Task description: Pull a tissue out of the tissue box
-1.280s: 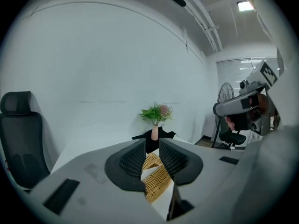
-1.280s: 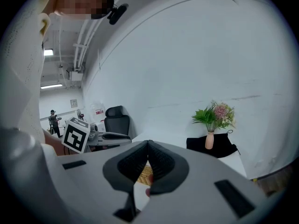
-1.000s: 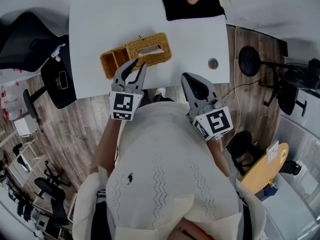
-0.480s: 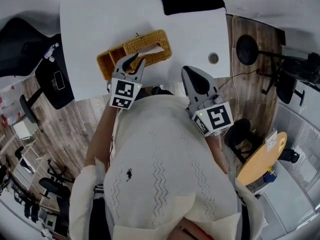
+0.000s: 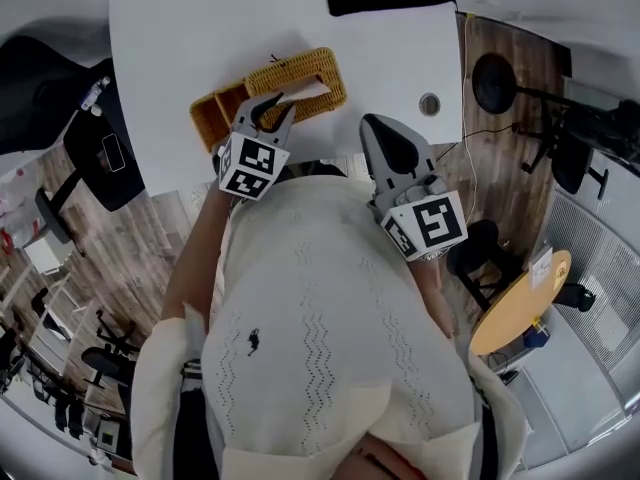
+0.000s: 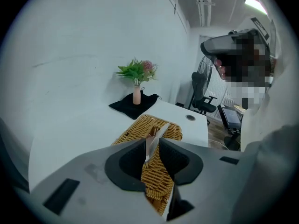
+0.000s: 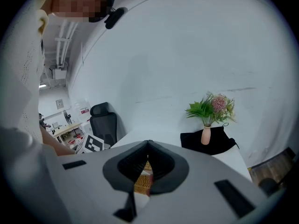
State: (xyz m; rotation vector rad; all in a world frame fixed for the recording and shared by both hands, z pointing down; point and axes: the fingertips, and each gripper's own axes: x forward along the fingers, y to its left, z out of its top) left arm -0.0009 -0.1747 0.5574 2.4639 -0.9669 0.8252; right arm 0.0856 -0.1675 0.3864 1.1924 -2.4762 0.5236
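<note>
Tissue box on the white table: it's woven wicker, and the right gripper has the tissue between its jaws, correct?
Wrong gripper. The left gripper has the tissue pinched between its jaws, as the left gripper view shows. The right gripper has its jaws together on nothing. The rest holds: the tissue box is woven wicker, on the white table.

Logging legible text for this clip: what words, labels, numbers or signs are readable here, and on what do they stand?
No text can be read anywhere.
On the cubes of the left gripper and right gripper: square black-and-white patterns only, no letters.
On the white card standing on the round table: too small to read.
On the wicker tissue box and the tissue: no print visible.
</note>
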